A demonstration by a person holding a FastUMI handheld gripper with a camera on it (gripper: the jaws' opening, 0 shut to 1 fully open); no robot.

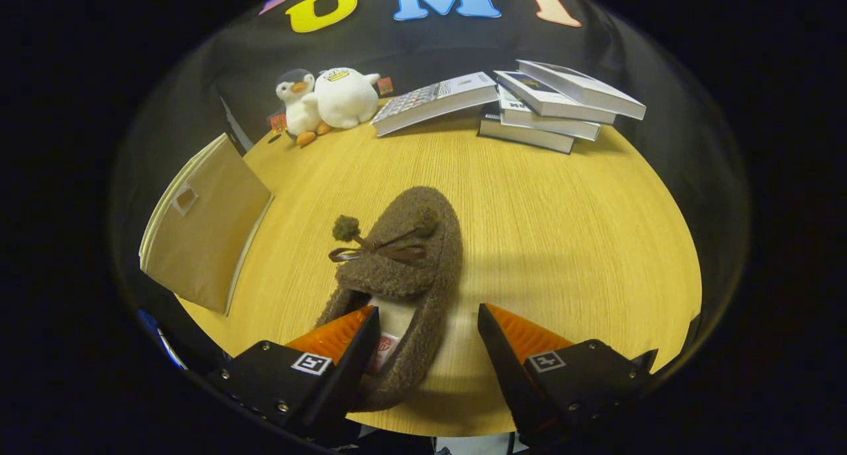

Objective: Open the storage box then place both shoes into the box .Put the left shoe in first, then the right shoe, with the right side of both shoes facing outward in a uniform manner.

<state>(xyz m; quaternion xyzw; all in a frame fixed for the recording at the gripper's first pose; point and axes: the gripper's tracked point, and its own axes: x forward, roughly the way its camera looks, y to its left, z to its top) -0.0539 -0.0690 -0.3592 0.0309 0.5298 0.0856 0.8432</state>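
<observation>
Shoe [397, 270] lies on table [562, 243], heel between the gripper's [429, 329] released jaws.

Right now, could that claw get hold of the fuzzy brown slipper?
Probably yes. The claw is open, the slipper's heel lies between its fingers, and nothing blocks it on the table.

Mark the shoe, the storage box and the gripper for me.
shoe [403, 243]: gripper view, fuzzy toe top.
storage box [205, 243]: gripper view, beige front panel.
gripper [427, 329]: gripper view, open, fingers straddling the shoe's heel.
</observation>
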